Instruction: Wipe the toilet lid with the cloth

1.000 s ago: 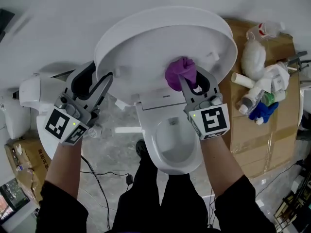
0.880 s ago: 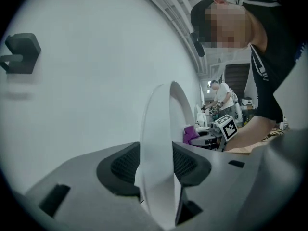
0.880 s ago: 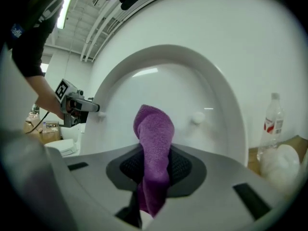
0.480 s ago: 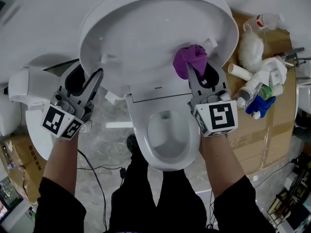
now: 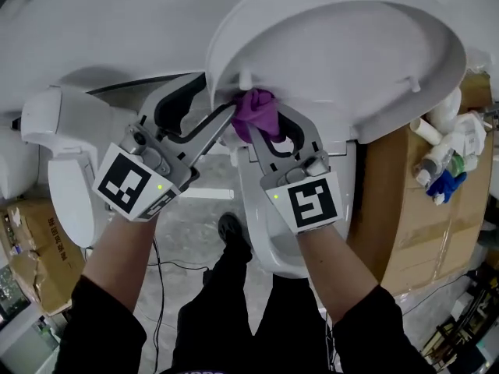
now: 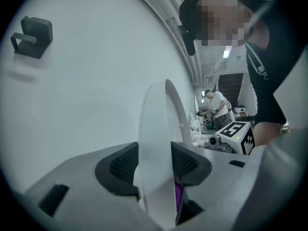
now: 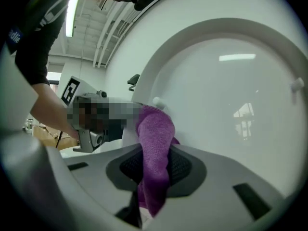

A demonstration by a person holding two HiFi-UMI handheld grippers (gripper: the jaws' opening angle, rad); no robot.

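White toilet lid (image 5: 335, 61) raised, bunched purple cloth (image 5: 255, 115) against its underside

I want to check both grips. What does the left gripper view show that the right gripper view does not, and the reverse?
Only the left gripper view: the left gripper clamped on the toilet lid's edge, a wall hook, a person. Only the right gripper view: the right gripper clamped on the cloth, the lid's inner face. Both: the lid, the other gripper's marker cube, and the cloth, only a sliver in the left one.
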